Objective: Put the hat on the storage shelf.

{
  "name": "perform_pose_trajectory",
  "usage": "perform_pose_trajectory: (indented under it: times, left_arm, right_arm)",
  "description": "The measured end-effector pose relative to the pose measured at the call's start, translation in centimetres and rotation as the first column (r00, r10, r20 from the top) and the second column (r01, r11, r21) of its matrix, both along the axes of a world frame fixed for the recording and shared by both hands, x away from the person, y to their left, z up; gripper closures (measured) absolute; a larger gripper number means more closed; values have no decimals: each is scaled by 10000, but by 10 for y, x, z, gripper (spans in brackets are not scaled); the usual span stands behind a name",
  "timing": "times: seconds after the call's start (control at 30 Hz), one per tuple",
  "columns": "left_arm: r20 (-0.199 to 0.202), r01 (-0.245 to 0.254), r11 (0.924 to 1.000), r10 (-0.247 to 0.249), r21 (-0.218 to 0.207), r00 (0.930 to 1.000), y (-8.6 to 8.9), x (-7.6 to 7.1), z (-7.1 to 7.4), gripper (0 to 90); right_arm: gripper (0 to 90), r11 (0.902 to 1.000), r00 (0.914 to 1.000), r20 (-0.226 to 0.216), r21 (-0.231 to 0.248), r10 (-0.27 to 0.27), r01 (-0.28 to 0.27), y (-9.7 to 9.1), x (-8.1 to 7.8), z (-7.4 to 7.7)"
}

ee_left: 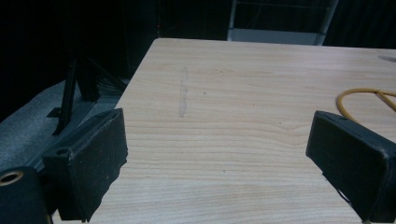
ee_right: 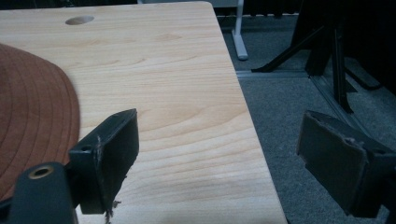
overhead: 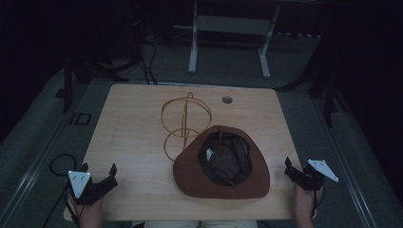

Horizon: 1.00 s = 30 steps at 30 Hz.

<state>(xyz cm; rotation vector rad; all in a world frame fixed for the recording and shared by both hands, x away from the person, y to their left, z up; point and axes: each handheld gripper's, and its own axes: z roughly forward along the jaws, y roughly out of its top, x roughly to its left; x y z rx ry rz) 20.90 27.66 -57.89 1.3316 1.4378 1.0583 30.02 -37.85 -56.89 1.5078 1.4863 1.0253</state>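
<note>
Item: brown hat [overhead: 221,164], crown down and brim up, on the near right half of the desk [overhead: 138,118], its far edge touching the lower ring of the yellow wire hat stand [overhead: 185,123], which lies toppled at mid-desk. Your left hand-held gripper [overhead: 100,175] sits at the near left corner, jaws wide apart with nothing between them, pointing right and slightly far across bare wood; in the left gripper view [ee_left: 217,154] the stand's loop [ee_left: 369,100] lies far right of its reach. Your right hand-held gripper [overhead: 294,172] sits at the near right edge, just beside the hat's brim, jaws likewise spread and empty; in the right gripper view [ee_right: 217,154] one jaw hangs over the desk near the brim [ee_right: 32,107], the other beyond the desk edge above the floor. Both wrists are low and roughly level. Risks, as judged: the brim is soft and lies flat, so a pinch from the side may slide the hat into the stand and roll it away; the thin wire may slip from broad pads; the right hand-held gripper, half off the desk, could catch the edge on its way in.
</note>
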Motion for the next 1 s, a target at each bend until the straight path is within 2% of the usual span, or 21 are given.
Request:
perform_pose_trajectory:
  times: [0.13,0.2,0.3,0.37,0.53,0.6,0.77,0.8,0.83,0.87,0.93,1.0]
  left_arm:
    - [1,65,10000,-65,45,10000,-1,1,0,61]
    - [-60,191,9997,-190,151,9998,-3,1,0,60]
    - [-161,319,9993,-316,205,9994,-5,2,-1,60]
    - [-156,346,9992,-343,202,9993,-6,2,-1,61]
    - [-110,479,9987,-478,147,9988,-6,1,-1,60]
    - [-104,513,9986,-512,117,9986,-7,1,-1,60]
    - [-73,697,9976,-697,19,9975,-9,1,-1,60]
    - [-73,697,9976,-697,19,9975,-9,1,-1,60]
    - [-122,768,9970,-767,72,9970,-10,1,-1,60]
    - [-139,795,9968,-794,92,9967,-10,1,-1,60]
    - [-153,840,9965,-839,38,9964,-10,1,-1,61]
    - [-178,841,9964,-840,48,9963,-10,1,-1,61]
  right_arm:
    - [130,9999,9999,-34,87,102,-102,0,-1,2]
    - [130,9984,9986,-60,229,523,-522,2,-2,6]
    - [130,9949,9946,-224,67,1011,-1009,4,-2,12]
    - [129,9941,9938,-262,104,1081,-1078,5,-2,14]
    - [127,9789,9775,-535,70,2041,-2040,19,1,31]
    - [125,9717,9672,-955,22,2352,-2361,27,5,38]
    - [118,9521,9475,-1245,-472,2944,-3020,51,11,54]
    - [149,9436,9389,-1393,-605,3149,-3254,57,12,56]
    - [126,9318,9244,-1644,-612,3442,-3579,63,14,59]
    - [125,9244,9151,-1651,-416,3679,-3792,68,15,61]
    - [131,9103,9014,-1570,-310,4035,-4129,78,17,66]
    - [134,9004,8936,-1533,-440,4220,-4328,90,20,70]
